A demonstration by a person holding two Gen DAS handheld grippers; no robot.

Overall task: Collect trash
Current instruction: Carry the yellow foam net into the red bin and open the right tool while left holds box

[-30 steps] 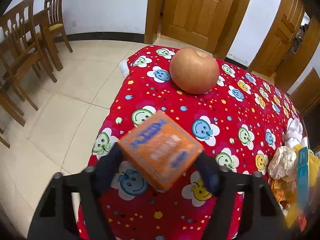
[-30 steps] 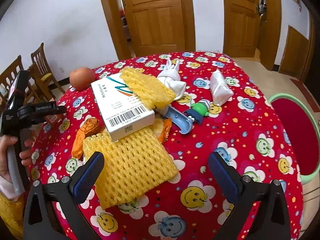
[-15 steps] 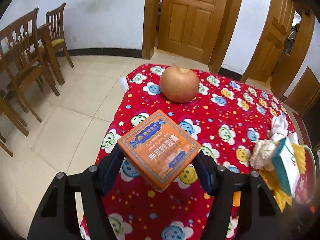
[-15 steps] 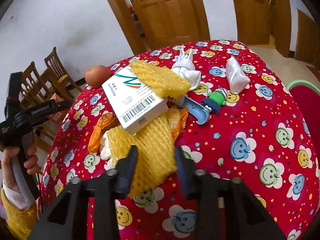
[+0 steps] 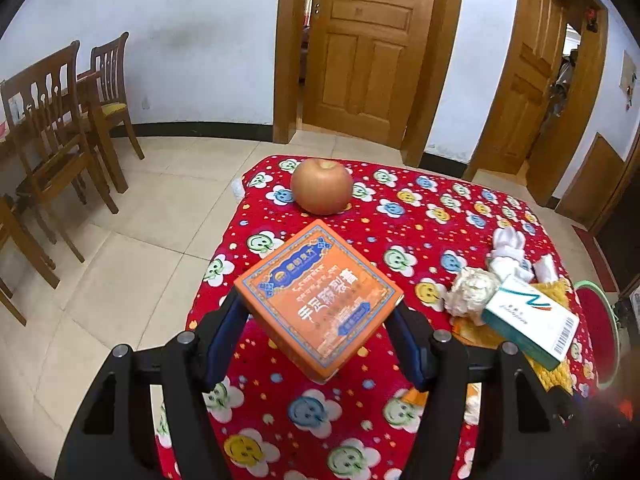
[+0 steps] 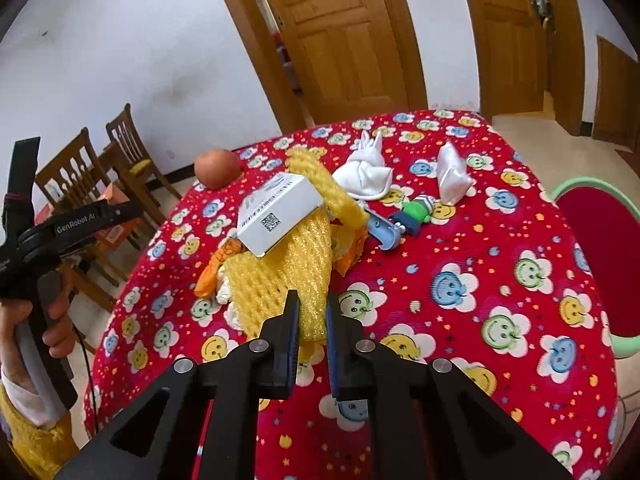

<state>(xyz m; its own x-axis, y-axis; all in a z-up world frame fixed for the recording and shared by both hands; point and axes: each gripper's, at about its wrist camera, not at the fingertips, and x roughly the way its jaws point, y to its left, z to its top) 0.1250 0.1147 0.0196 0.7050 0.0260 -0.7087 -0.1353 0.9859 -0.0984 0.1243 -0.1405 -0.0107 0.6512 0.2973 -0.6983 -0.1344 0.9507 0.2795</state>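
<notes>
Left gripper (image 5: pixel 320 320) clamped across an orange box (image 5: pixel 318 298), held clear above the red smiley-print tablecloth (image 5: pixel 408 216), an apple (image 5: pixel 321 186) beyond. Right gripper (image 6: pixel 311 312), jaws just closed, pinching the near edge of a yellow foam fruit net (image 6: pixel 288 268). Net draped off the table, carrying a tilted white carton (image 6: pixel 278 210).
</notes>
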